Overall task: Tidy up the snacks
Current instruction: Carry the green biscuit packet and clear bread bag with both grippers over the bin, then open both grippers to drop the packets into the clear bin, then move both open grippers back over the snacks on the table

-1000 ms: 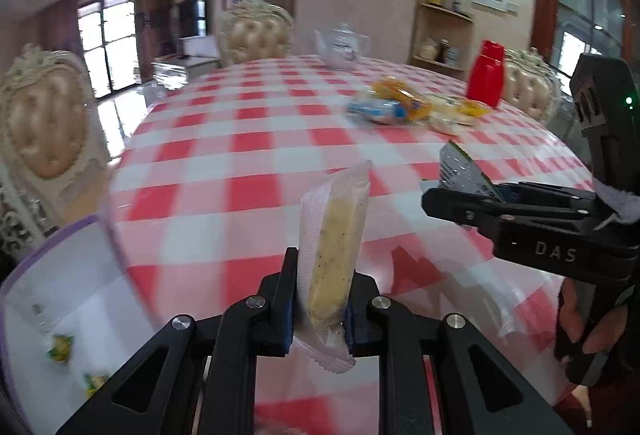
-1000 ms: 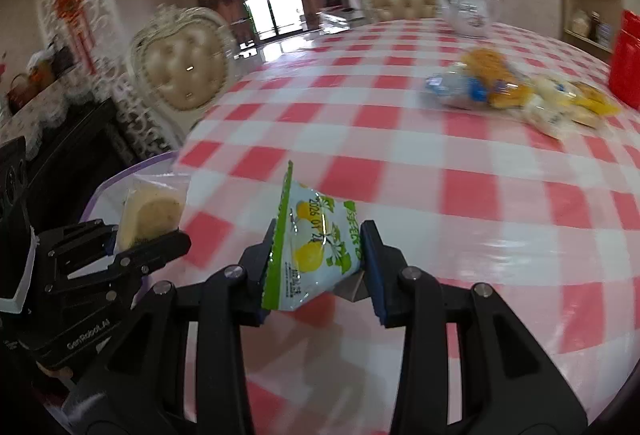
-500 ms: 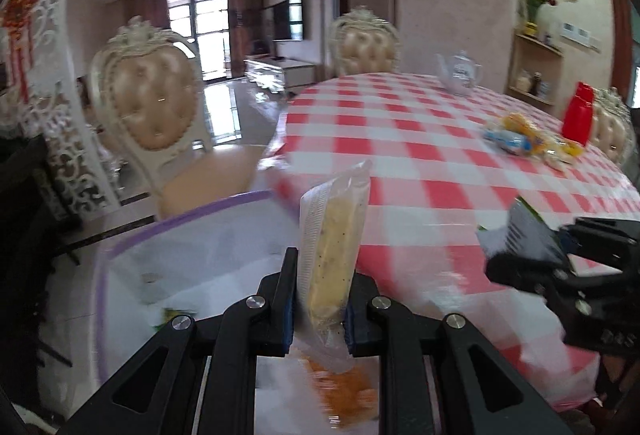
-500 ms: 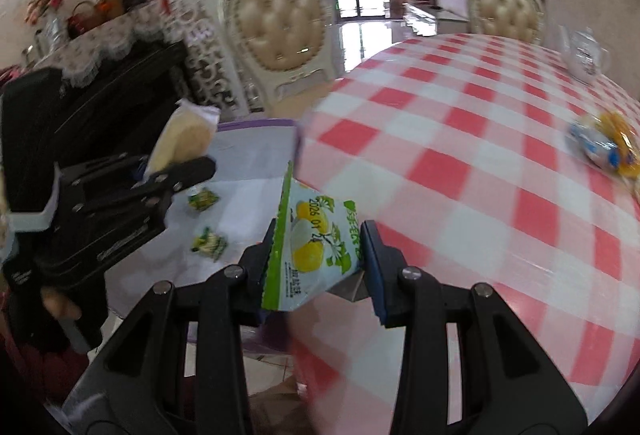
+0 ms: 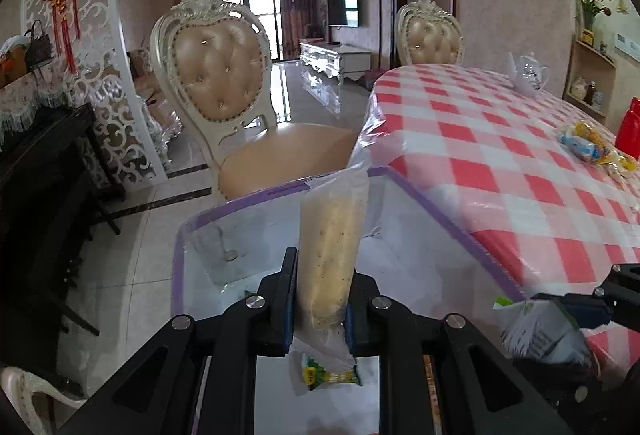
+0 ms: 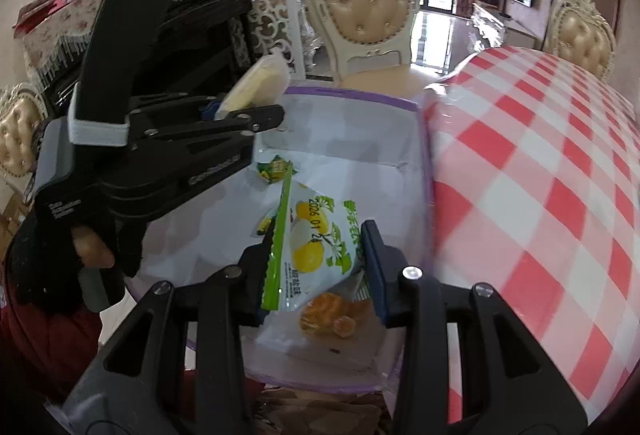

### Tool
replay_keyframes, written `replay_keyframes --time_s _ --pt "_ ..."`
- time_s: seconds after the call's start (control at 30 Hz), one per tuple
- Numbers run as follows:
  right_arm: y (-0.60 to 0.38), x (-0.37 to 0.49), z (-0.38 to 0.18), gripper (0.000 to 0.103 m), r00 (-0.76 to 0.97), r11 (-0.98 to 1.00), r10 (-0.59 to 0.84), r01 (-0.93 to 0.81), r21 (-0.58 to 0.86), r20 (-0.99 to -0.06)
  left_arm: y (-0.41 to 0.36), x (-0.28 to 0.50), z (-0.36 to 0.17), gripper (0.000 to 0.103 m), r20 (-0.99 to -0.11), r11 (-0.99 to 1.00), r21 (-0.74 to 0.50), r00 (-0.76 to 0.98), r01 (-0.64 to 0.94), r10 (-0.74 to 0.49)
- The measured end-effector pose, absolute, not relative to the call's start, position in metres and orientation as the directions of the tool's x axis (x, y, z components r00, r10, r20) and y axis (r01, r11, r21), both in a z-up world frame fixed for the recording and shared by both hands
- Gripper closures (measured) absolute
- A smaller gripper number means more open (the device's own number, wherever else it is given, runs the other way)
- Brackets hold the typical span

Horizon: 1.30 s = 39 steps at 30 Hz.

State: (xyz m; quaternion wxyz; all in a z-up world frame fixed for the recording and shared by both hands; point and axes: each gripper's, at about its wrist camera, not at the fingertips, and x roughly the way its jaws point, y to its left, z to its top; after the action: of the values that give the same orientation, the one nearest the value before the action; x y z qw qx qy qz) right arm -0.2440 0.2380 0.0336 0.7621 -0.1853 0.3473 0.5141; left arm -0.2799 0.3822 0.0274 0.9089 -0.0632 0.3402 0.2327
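My left gripper (image 5: 320, 311) is shut on a clear-wrapped yellow cake snack (image 5: 330, 259) and holds it upright over a clear storage box with a purple rim (image 5: 280, 191). My right gripper (image 6: 320, 267) is shut on a green-and-white lemon snack packet (image 6: 316, 255), also above the box (image 6: 352, 97). The left gripper with its cake also shows in the right wrist view (image 6: 256, 103). Small green packets (image 6: 274, 169) and an orange snack (image 6: 332, 315) lie in the box. More snacks (image 5: 592, 147) lie far off on the table.
The box stands beside the round table with a red-and-white checked cloth (image 5: 500, 155). A cream upholstered chair (image 5: 224, 83) stands behind the box. A white teapot (image 5: 528, 69) and a red jug (image 5: 630, 127) are on the table's far side.
Both grippers have swung left, away from the table, and now hold their snacks over the box. Both keep their hold.
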Motion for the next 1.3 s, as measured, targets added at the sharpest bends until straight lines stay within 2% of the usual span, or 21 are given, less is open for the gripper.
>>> replay_keyframes --time_s 0.3,0.33,0.37,0.4,0.43,0.47,0.5,0.53,0.83,1.17,1.3 --pt "0.267 -0.250 0.024 0.059 0.205 0.370 0.646 -0.927 0.066 -0.735 0.399 -0.285 0.024 0.082 -0.656 0.864 0.043 0.638 -0.501 0.402" --pt "0.268 -0.250 0.024 0.058 0.203 0.366 0.649 -0.928 0.068 -0.733 0.401 -0.284 0.023 0.082 -0.661 0.861 0.042 0.632 -0.507 0.405" --pt "0.269 -0.249 0.024 0.052 0.198 0.362 0.655 -0.929 0.072 -0.729 0.403 -0.284 0.022 0.081 -0.668 0.854 0.039 0.623 -0.518 0.408" --pt "0.269 -0.248 0.024 0.044 0.193 0.361 0.657 -0.929 0.078 -0.729 0.404 -0.284 0.022 0.072 -0.669 0.850 0.039 0.618 -0.525 0.413" --pt "0.267 -0.248 0.025 0.041 0.192 0.364 0.657 -0.927 0.084 -0.729 0.405 -0.284 0.022 0.050 -0.670 0.842 0.045 0.609 -0.538 0.425" --pt "0.263 -0.246 0.026 0.035 0.195 0.375 0.660 -0.922 0.094 -0.726 0.405 -0.284 0.023 0.037 -0.666 0.831 0.062 0.597 -0.553 0.447" --pt "0.259 -0.243 0.027 0.031 0.199 0.388 0.664 -0.916 0.105 -0.721 0.403 -0.284 0.024 0.017 -0.658 0.821 0.079 0.589 -0.565 0.469" --pt "0.256 -0.241 0.029 0.030 0.200 0.397 0.668 -0.911 0.115 -0.717 0.401 -0.285 0.025 0.015 -0.641 0.811 0.101 0.585 -0.576 0.496" --pt "0.186 -0.214 0.045 0.024 0.279 0.509 0.671 -0.847 0.153 -0.687 0.384 -0.281 0.030 0.015 -0.612 0.825 0.136 0.608 -0.549 0.506" --pt "0.069 -0.174 0.058 0.021 0.474 0.699 0.596 -0.703 0.129 -0.648 0.316 -0.246 0.038 0.015 -0.618 0.898 0.150 0.669 -0.414 0.412" --pt "0.014 -0.155 0.059 0.019 0.542 0.775 0.538 -0.620 0.126 -0.645 0.280 -0.224 0.038 0.015 -0.637 0.935 0.130 0.694 -0.331 0.335"
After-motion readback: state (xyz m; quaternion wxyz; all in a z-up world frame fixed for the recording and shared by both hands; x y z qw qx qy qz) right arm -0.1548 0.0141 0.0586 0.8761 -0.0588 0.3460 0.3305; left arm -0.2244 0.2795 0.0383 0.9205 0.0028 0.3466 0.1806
